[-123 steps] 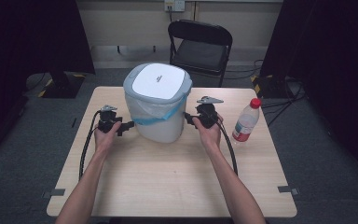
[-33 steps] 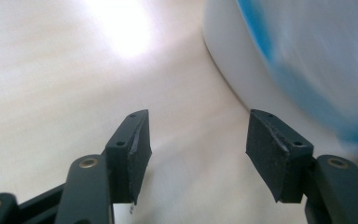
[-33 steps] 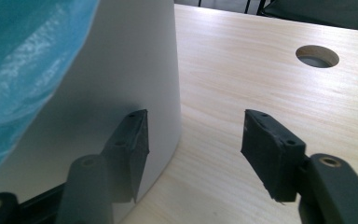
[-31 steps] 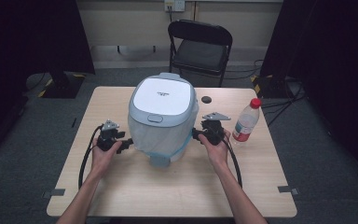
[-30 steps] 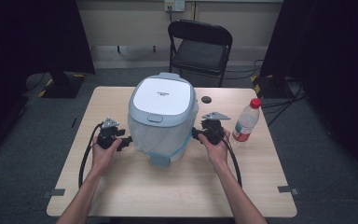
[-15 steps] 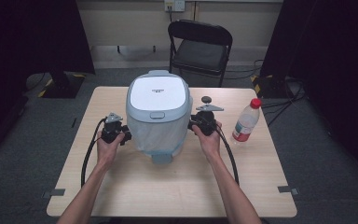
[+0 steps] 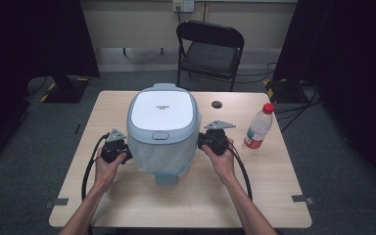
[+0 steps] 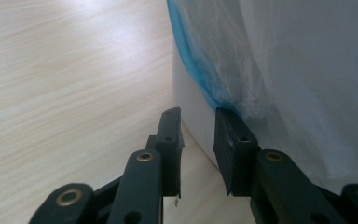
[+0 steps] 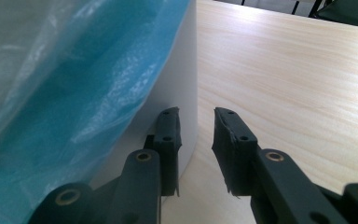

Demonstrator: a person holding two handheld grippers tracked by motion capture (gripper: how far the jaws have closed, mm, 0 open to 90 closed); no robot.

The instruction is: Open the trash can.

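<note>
A white pedal bin [image 7: 162,117] with a closed lid stands mid-table, and a clear blue bag [image 7: 161,152] hangs down over its sides. My left gripper [image 7: 127,155] is against the bin's left side and my right gripper [image 7: 201,142] against its right side. In the left gripper view, my left gripper [image 8: 198,135] has its jaws drawn to a narrow slit with nothing in it, right beside the bin wall [image 8: 191,112] and the bag [image 8: 307,70]. In the right gripper view, my right gripper [image 9: 196,135] has just been closing. Nothing sits between its jaws, next to the wall [image 9: 182,79] and the bag [image 9: 74,84].
A plastic bottle with a red cap [image 7: 257,128] stands at the right of the wooden table [image 7: 254,191]. A round dark cable hole [image 7: 217,104] lies behind the right hand. A black folding chair [image 7: 210,54] stands beyond the far edge.
The bin, which leaned toward the person a second ago, now stands straighter. Both hands have come in closer to its sides.
</note>
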